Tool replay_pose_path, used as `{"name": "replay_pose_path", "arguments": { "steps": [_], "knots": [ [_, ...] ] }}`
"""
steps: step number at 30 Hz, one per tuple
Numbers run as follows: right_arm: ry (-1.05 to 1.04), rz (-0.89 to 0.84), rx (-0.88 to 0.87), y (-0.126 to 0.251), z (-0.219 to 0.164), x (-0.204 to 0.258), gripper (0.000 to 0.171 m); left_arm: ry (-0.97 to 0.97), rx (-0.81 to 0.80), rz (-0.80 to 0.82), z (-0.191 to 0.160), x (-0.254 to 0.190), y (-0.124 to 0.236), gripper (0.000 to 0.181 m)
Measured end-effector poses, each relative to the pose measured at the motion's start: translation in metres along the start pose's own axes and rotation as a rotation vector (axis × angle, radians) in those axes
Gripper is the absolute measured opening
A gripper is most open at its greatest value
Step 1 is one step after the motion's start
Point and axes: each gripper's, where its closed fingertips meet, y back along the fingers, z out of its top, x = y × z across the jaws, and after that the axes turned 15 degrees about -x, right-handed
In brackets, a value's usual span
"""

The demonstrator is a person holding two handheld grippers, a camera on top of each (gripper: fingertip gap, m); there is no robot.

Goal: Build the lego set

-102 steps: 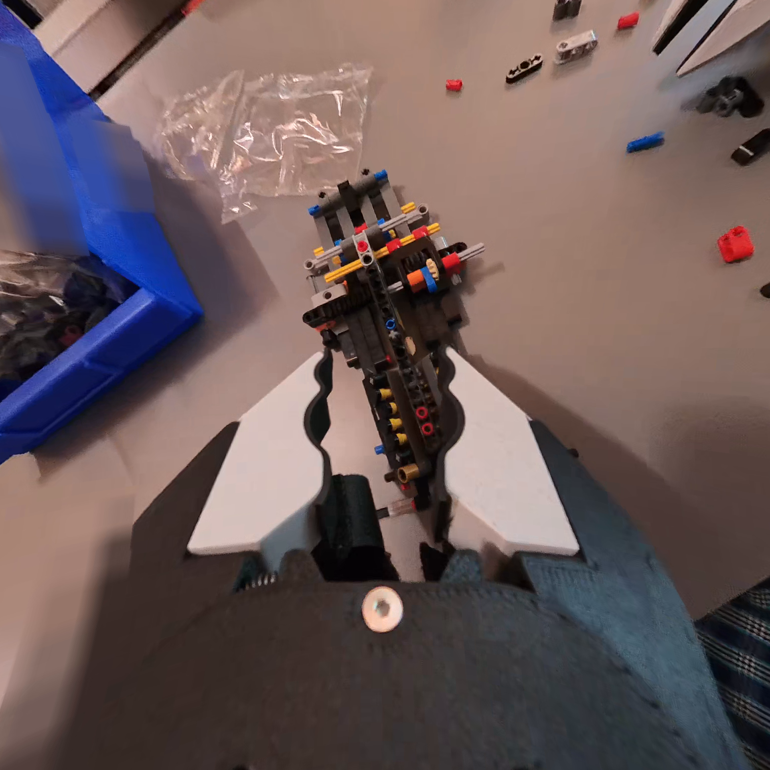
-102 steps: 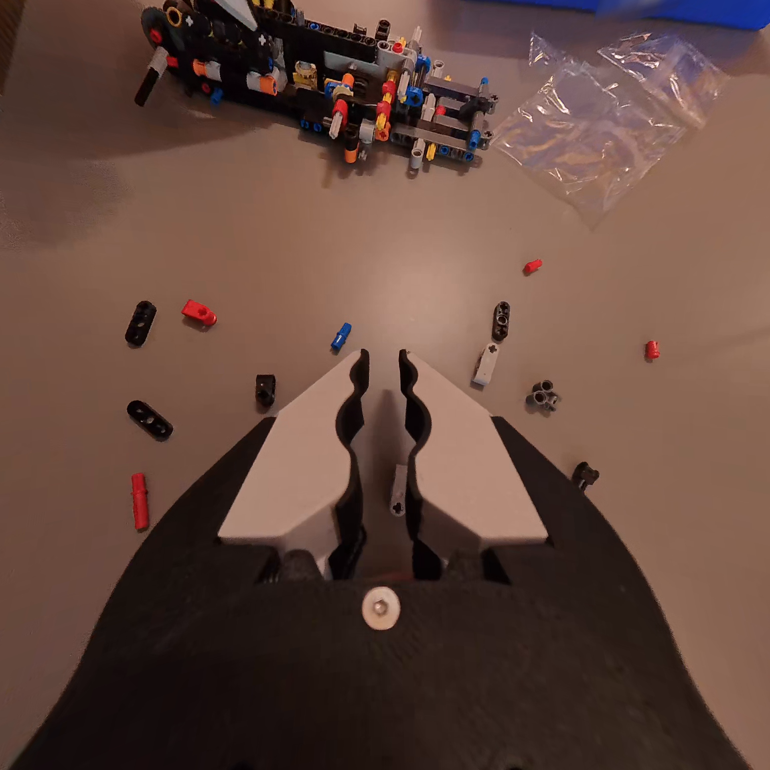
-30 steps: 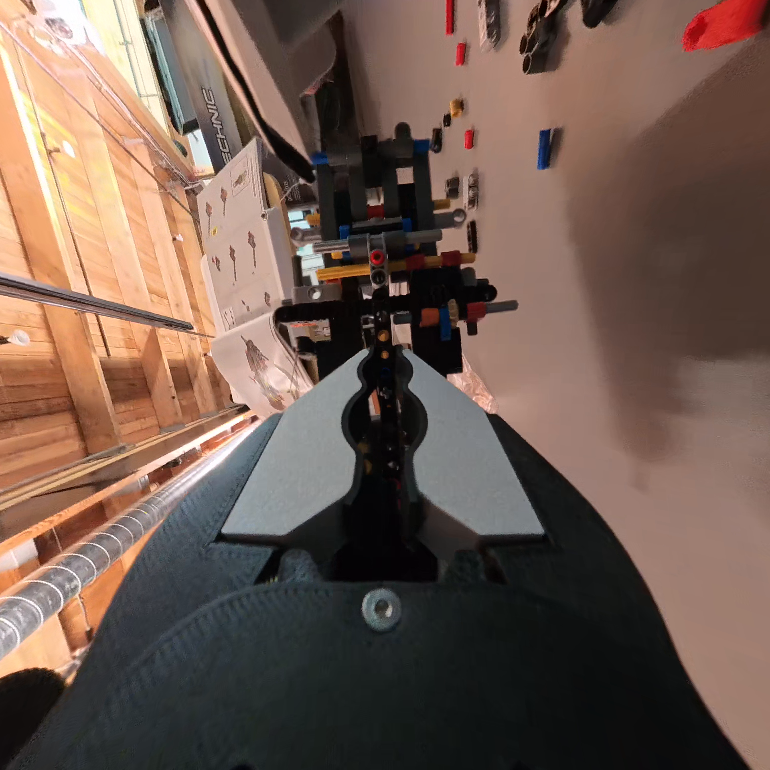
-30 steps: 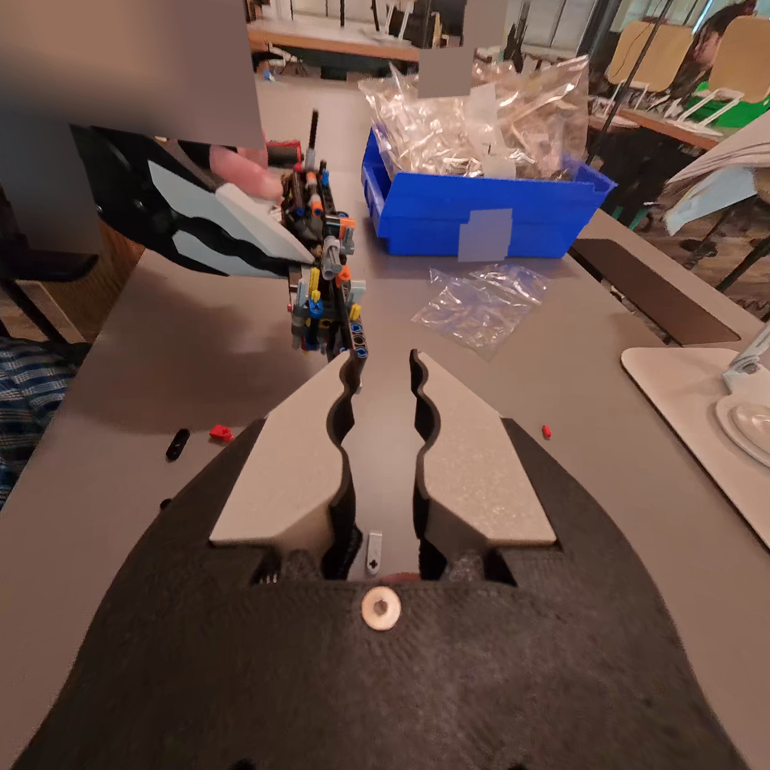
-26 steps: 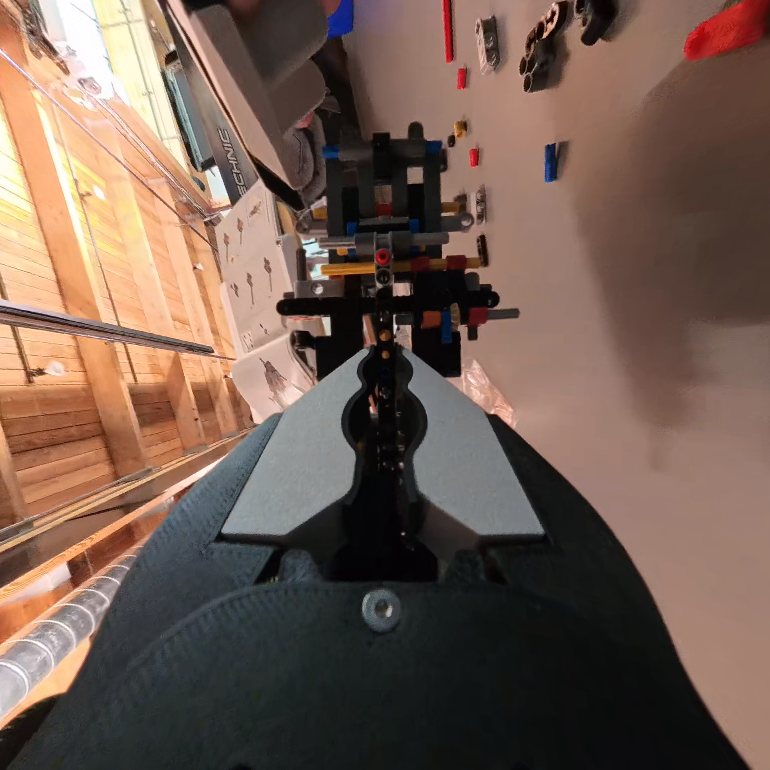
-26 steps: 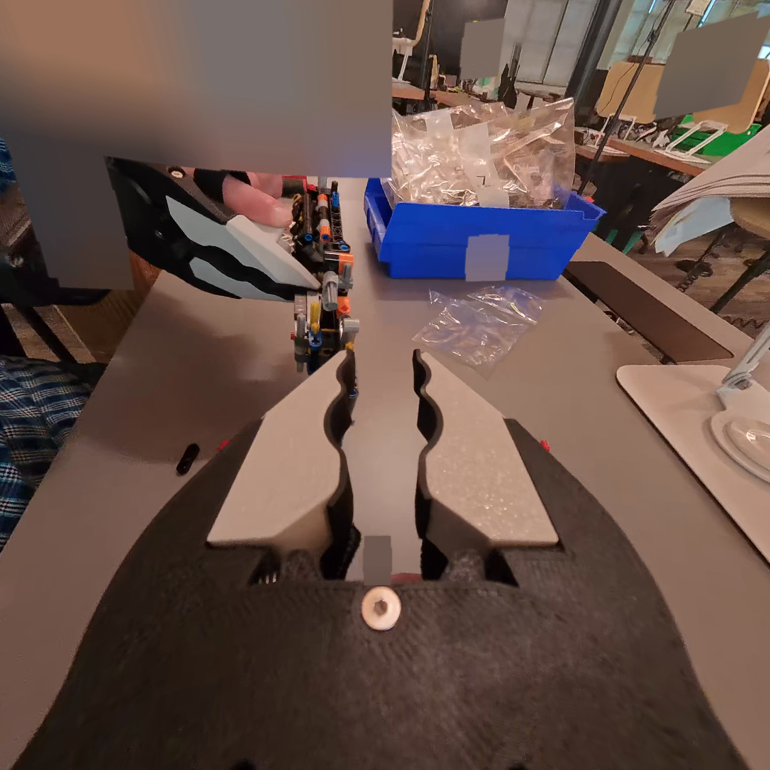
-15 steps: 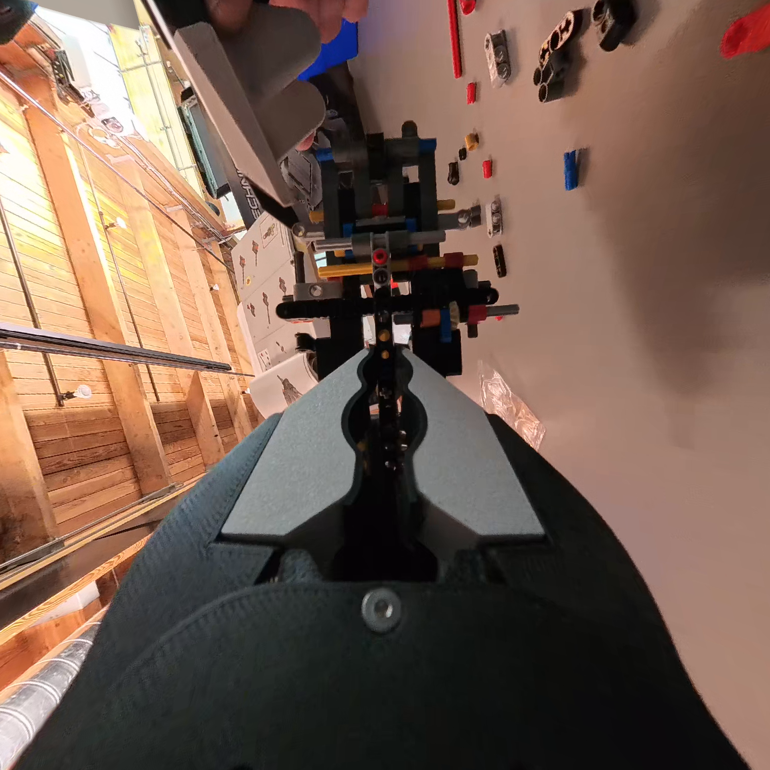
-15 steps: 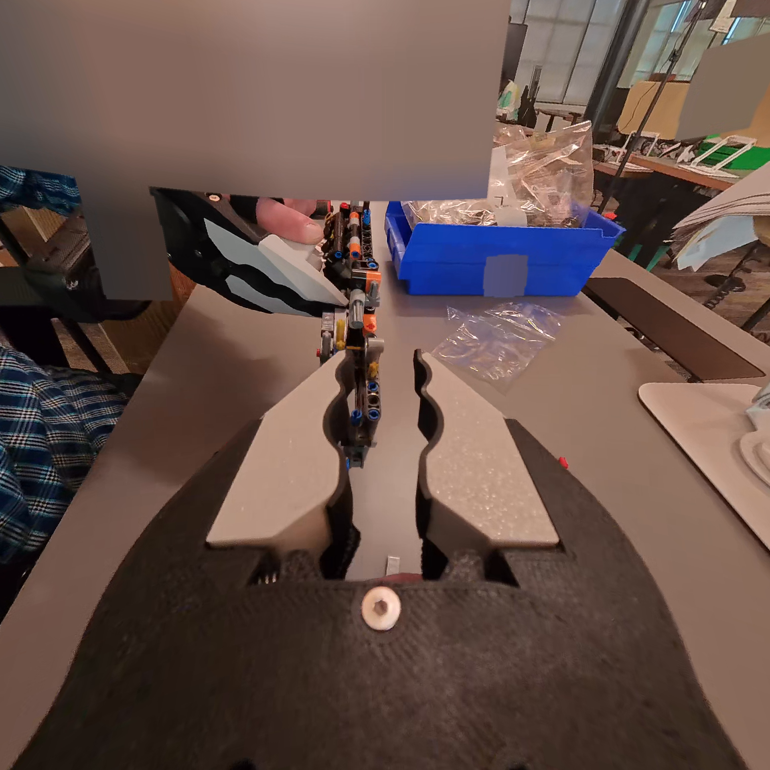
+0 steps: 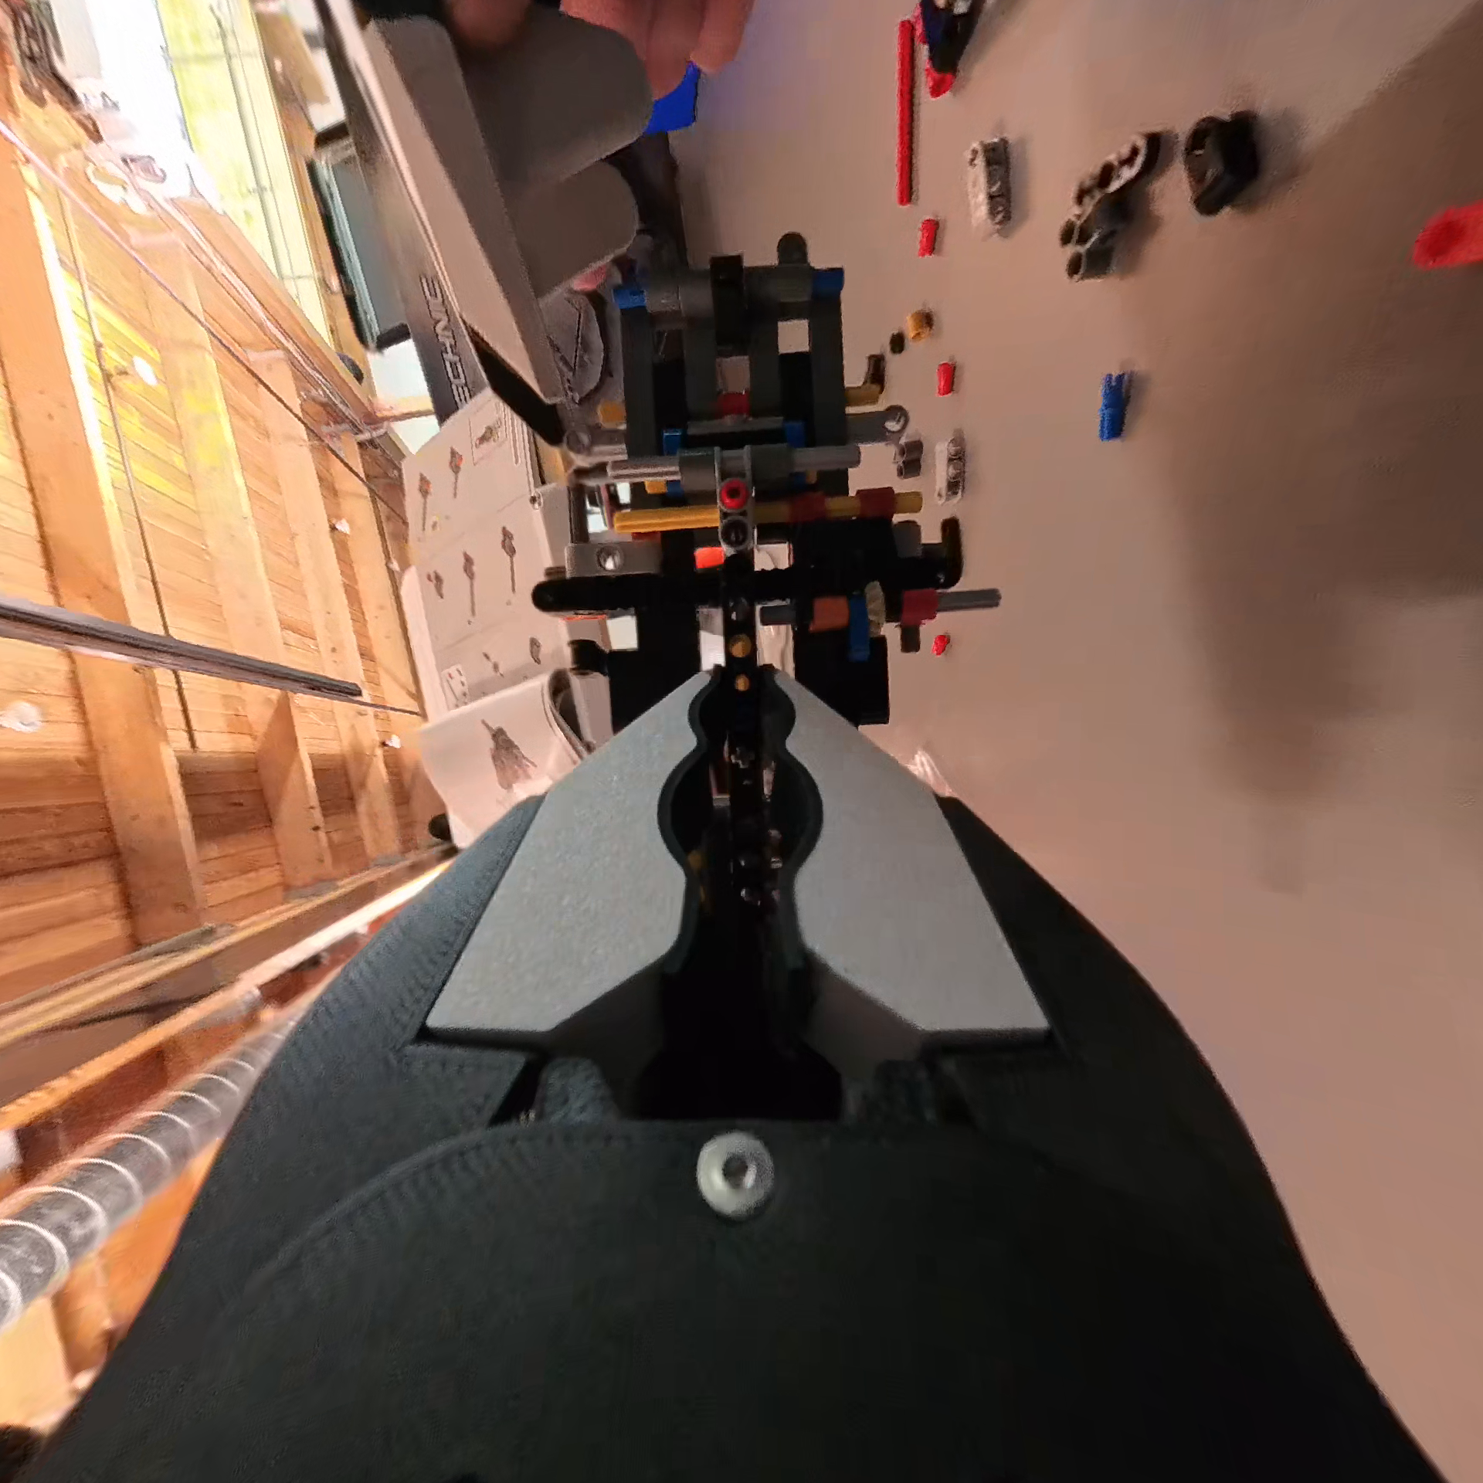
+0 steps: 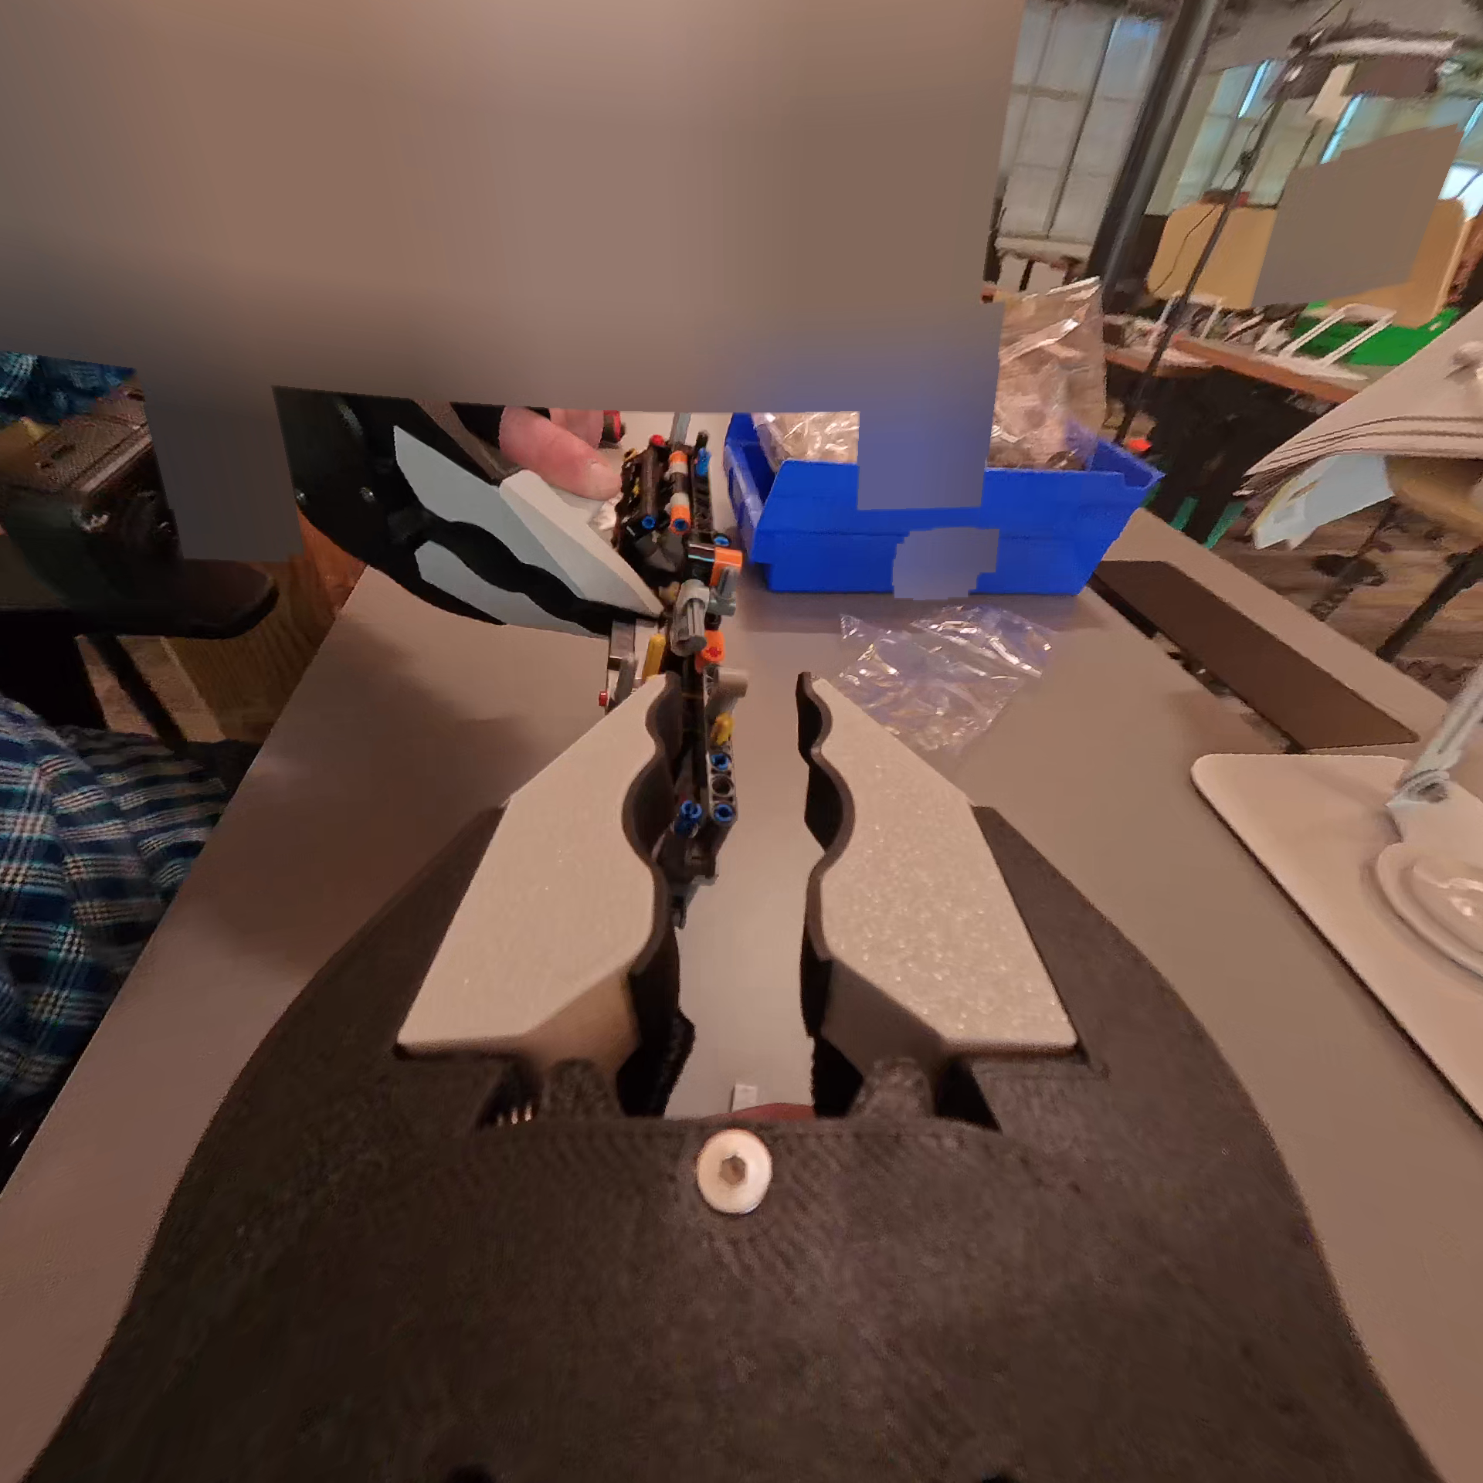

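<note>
A partly built lego assembly of black, grey, yellow and blue beams and axles (image 9: pixel 738 481) is held off the grey table. My left gripper (image 9: pixel 740 682) is shut on a black beam at the assembly's near end. In the right wrist view the assembly (image 10: pixel 706 762) stands upright, and its lower end sits between the fingers of my open right gripper (image 10: pixel 734 686), close to the left finger. The left gripper (image 10: pixel 546 554) shows there too, clamped on the assembly from the left, with a thumb on top. The right gripper's grey fingers (image 9: pixel 513 160) show at the top of the left wrist view.
Loose pieces lie on the table (image 9: pixel 1204 722): a red axle (image 9: pixel 905 112), black connectors (image 9: pixel 1107 209), a blue pin (image 9: pixel 1114 405). An instruction booklet (image 9: pixel 481 562) lies behind. A blue bin of bags (image 10: pixel 1043 522), a clear bag (image 10: pixel 939 674) and a white base (image 10: pixel 1324 843) sit to the right.
My right gripper has moved forward around the assembly, whose lower end now sits deeper between its open fingers. My left gripper has kept its grip on the beam.
</note>
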Motion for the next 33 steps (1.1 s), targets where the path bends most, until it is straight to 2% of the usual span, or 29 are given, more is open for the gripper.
{"name": "replay_pose_path", "arguments": {
  "steps": [9, 25, 29, 33],
  "knots": [
    [-0.022, -0.151, -0.167, 0.018, 0.033, -0.031, 0.026, 0.275, -0.021, 0.106, -0.007, 0.018, 0.01, 0.006],
    [-0.1, -0.198, -0.181, 0.026, 0.029, -0.048, 0.024, 0.67, -0.172, 0.238, -0.004, 0.061, 0.022, 0.006],
    [-0.114, -0.174, -0.151, 0.022, 0.022, -0.044, 0.026, 0.869, -0.189, 0.269, -0.012, 0.067, 0.023, 0.007],
    [-0.115, -0.162, -0.14, 0.019, 0.02, -0.041, 0.026, 1.149, -0.247, 0.312, -0.023, 0.079, 0.026, 0.007]
  ]
}}
